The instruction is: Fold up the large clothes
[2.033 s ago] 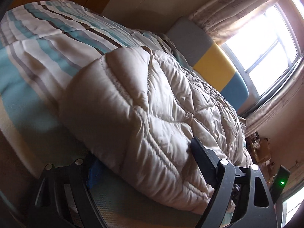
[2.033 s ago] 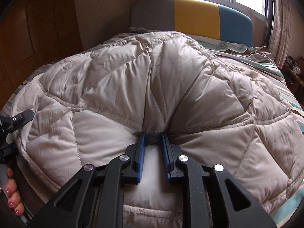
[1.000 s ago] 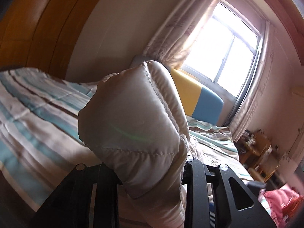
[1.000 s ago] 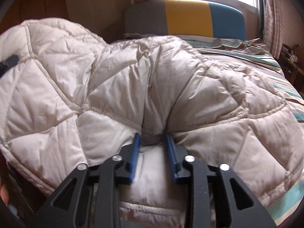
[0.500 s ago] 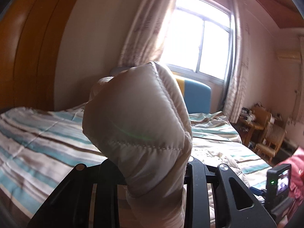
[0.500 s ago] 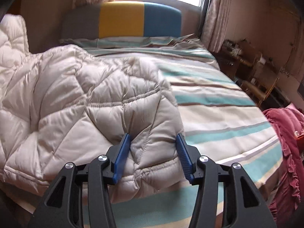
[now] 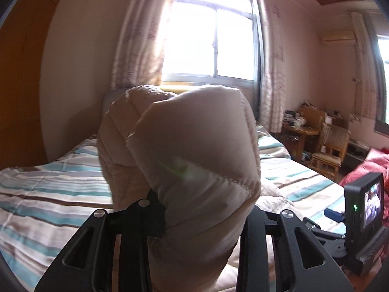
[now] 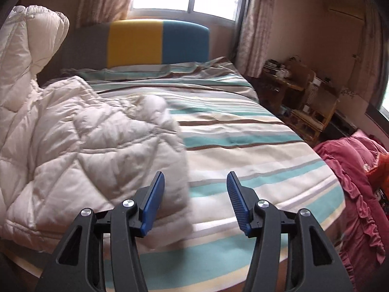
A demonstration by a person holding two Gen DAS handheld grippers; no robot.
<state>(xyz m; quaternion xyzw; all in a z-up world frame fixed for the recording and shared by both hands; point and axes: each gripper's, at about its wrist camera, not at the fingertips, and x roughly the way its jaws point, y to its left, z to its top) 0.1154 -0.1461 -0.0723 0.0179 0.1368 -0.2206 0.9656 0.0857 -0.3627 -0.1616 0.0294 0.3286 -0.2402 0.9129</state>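
Note:
A puffy beige quilted coat [image 8: 85, 146] lies bunched on the left side of the bed. One fold of the coat [image 7: 194, 146] stands up between the fingers of my left gripper [image 7: 203, 211]. The pads press on it and it hides the fingertips, while the jaws are opening slightly. In the right wrist view that raised fold [image 8: 29, 36] shows at the upper left. My right gripper [image 8: 194, 177] hovers over the bed's near edge, its jaws opening wide. The coat's loose corner lies beside its left finger [image 8: 153, 194], not pinched.
The striped bed cover [image 8: 243, 141] stretches to the right of the coat, up to a grey, yellow and blue headboard [image 8: 136, 41]. A red blanket [image 8: 352, 170] lies beside the bed at right. Wooden chairs and a cluttered table [image 7: 328, 141] stand by the window. A small lit screen [image 7: 369, 206] sits low right.
My right gripper let go of the coat, opened and swung right; the released edge dropped onto the bed. My left gripper lifted its fold and turned toward the window.

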